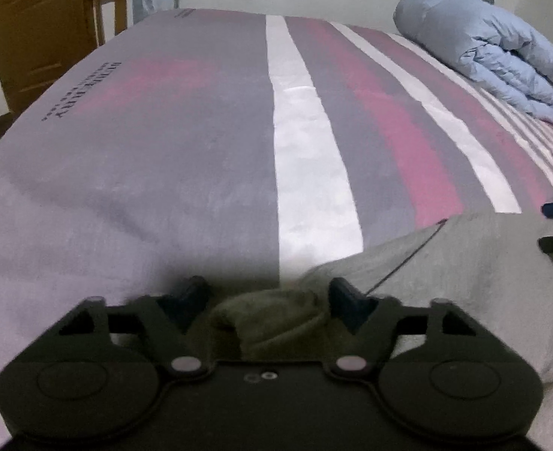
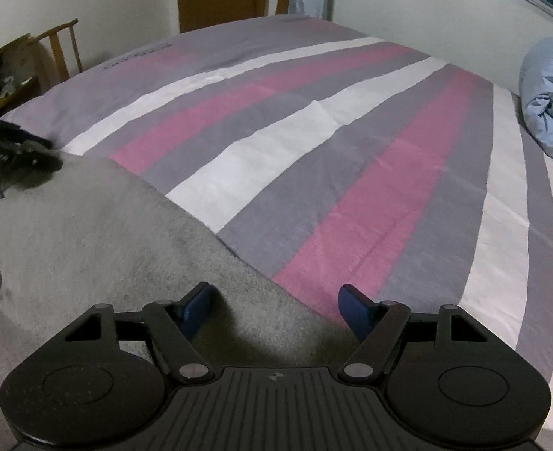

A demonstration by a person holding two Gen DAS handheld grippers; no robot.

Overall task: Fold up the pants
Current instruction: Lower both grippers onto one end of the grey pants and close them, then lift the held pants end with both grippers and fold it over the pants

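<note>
- Grey knit pants (image 2: pixel 100 233) lay spread on the near part of a bed covered with a grey, pink and white striped sheet (image 2: pixel 351 173); only the garment's far edge and upper surface showed, so how many folds it already carried could not be told.
- Left gripper (image 1: pixel 269 297) sat low at the pants' near-left edge. A bunched, darker lump of the grey cloth stood between its dark fingers (image 1: pixel 346 297). Jaws roughly half open; whether the pads pressed on the fabric could not be told.
- Right gripper (image 2: pixel 276 304) hovered over the pants' right edge, blue pads (image 2: pixel 353 310) set wide apart. Left pad above grey cloth, right pad above the sheet. No cloth pinched between them.
- Each gripper appeared at the margin of the other's view, so the two flanked the same garment edge.
- Judgement: early in a fold. Both claws were placed for a grasp, neither clearly secured. Lifting the edge, carrying it over and smoothing all appeared to remain.
- A rolled pale-blue quilted duvet (image 1: pixel 494 56) rested at the far right of the bed, well apart.
</note>
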